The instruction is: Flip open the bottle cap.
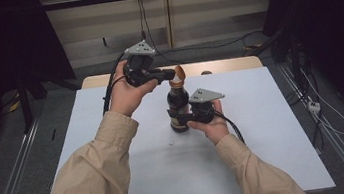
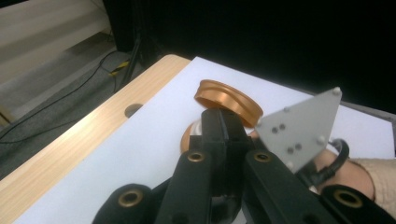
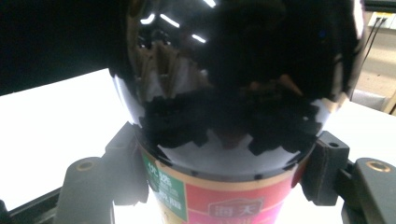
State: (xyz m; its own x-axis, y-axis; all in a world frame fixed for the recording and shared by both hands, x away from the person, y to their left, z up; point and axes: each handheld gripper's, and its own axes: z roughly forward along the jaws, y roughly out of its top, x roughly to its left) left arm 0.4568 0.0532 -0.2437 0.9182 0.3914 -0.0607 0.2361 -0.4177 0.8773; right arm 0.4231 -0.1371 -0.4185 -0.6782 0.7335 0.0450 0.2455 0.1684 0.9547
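I am pinning the dark glass sauce bottle with the red and green label (image 1: 178, 107) upright between the clamped fingers of my right gripper (image 1: 189, 119), while my left gripper (image 1: 169, 73), jaws clenched, is pinching the bottle's hinged copper-coloured flip cap (image 2: 228, 96), which is standing tipped open just beyond its fingertips. I judge the opening step nearly finished; next I am planning to release the cap without tipping the bottle. The white table sheet (image 1: 265, 130) is lying bare around both sets of fingers, edges well apart from them.

I noted a glossy black bottle (image 1: 178, 107) bearing a red-and-green label (image 3: 219, 200), with a copper-orange flip cap (image 2: 228, 99) at its 12 o'clock. White table (image 1: 117, 159), black grippers, beige sleeves (image 1: 90, 178).
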